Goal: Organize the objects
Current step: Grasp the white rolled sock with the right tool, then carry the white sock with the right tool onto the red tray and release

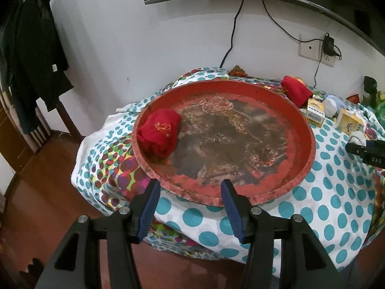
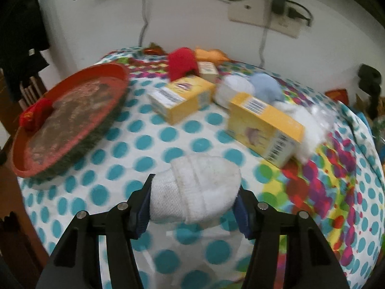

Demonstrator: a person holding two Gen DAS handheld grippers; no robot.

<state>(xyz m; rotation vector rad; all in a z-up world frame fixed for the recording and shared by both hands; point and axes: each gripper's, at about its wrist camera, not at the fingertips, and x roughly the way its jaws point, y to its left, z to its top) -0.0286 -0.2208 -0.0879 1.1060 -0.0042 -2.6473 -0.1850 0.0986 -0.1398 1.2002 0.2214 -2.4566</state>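
A round red tray (image 1: 305, 130) lies on the polka-dot tablecloth and holds a rolled red sock (image 1: 160, 130) at its left side. My left gripper (image 1: 190, 187) is open and empty, at the tray's near rim. My right gripper (image 2: 195, 192) is shut on a rolled white sock (image 2: 197, 187), held just above the cloth. The tray (image 2: 115, 101) with its red sock (image 2: 36, 113) is at the left in the right wrist view. Another red sock (image 2: 181, 63) lies at the back with yellow boxes (image 2: 182, 96) (image 2: 264, 127), a white sock (image 2: 234, 88) and a blue sock (image 2: 266, 88).
The other red sock (image 1: 297, 91) and yellow boxes (image 1: 315, 113) lie right of the tray. My right gripper's body (image 1: 368, 151) shows at the right edge. Cables and a wall socket (image 1: 315, 50) hang behind. Dark clothes (image 1: 31, 60) hang at left. The table edge drops to a wooden floor.
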